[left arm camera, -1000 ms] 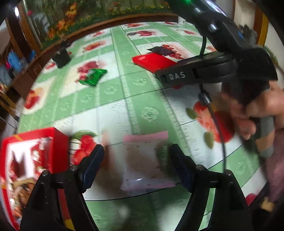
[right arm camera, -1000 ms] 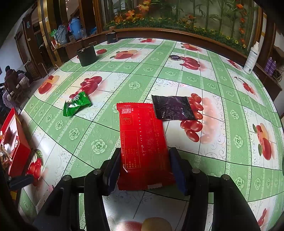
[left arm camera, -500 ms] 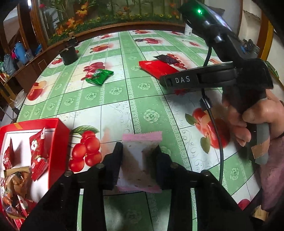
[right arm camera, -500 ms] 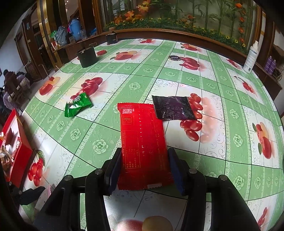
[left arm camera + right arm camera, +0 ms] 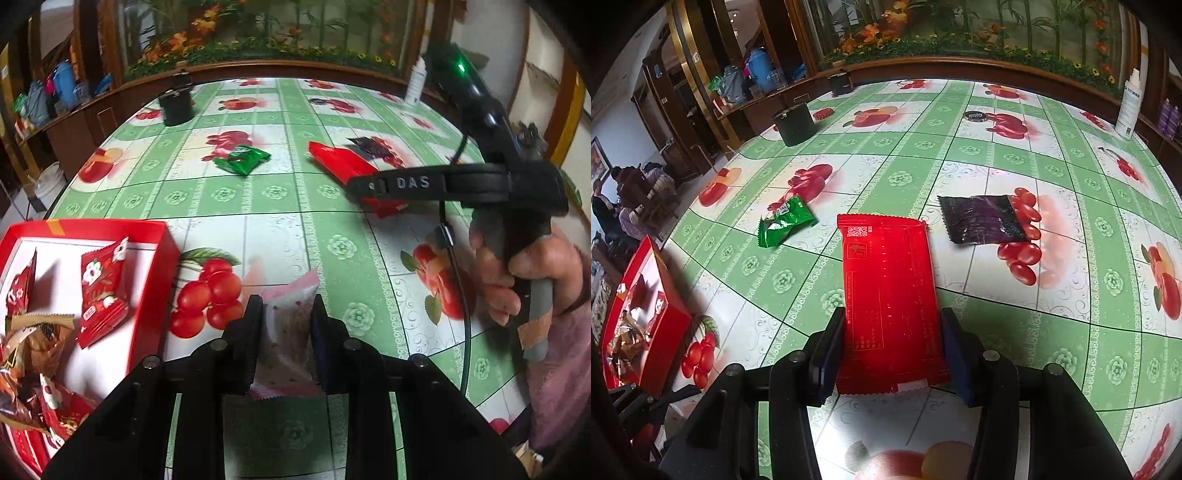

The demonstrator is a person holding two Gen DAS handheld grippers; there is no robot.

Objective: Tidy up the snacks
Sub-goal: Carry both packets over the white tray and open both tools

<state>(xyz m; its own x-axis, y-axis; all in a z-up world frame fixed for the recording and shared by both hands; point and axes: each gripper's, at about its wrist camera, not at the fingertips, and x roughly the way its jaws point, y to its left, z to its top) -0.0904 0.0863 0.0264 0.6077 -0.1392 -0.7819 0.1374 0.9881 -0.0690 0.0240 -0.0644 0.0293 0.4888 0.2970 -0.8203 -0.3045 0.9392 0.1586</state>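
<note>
My left gripper (image 5: 286, 321) is shut on a pink snack packet (image 5: 286, 332) and holds it above the table, right of the red box (image 5: 147, 280) that holds several wrapped snacks. My right gripper (image 5: 892, 343) has its fingers against both sides of a large red packet (image 5: 890, 295) lying flat on the table; it also shows in the left wrist view (image 5: 343, 166). A green packet (image 5: 785, 225) and a dark purple packet (image 5: 982, 223) lie on the table beyond.
The table has a green and white fruit-print cloth (image 5: 997, 158). A dark round container (image 5: 794, 123) stands at the far left, a white bottle (image 5: 1128, 107) at the far right. The red box also shows at the right wrist view's left edge (image 5: 646, 321).
My left gripper has closed on the pink packet and lifted it off the table. My right gripper has narrowed slightly around the red packet, which stays in place.
</note>
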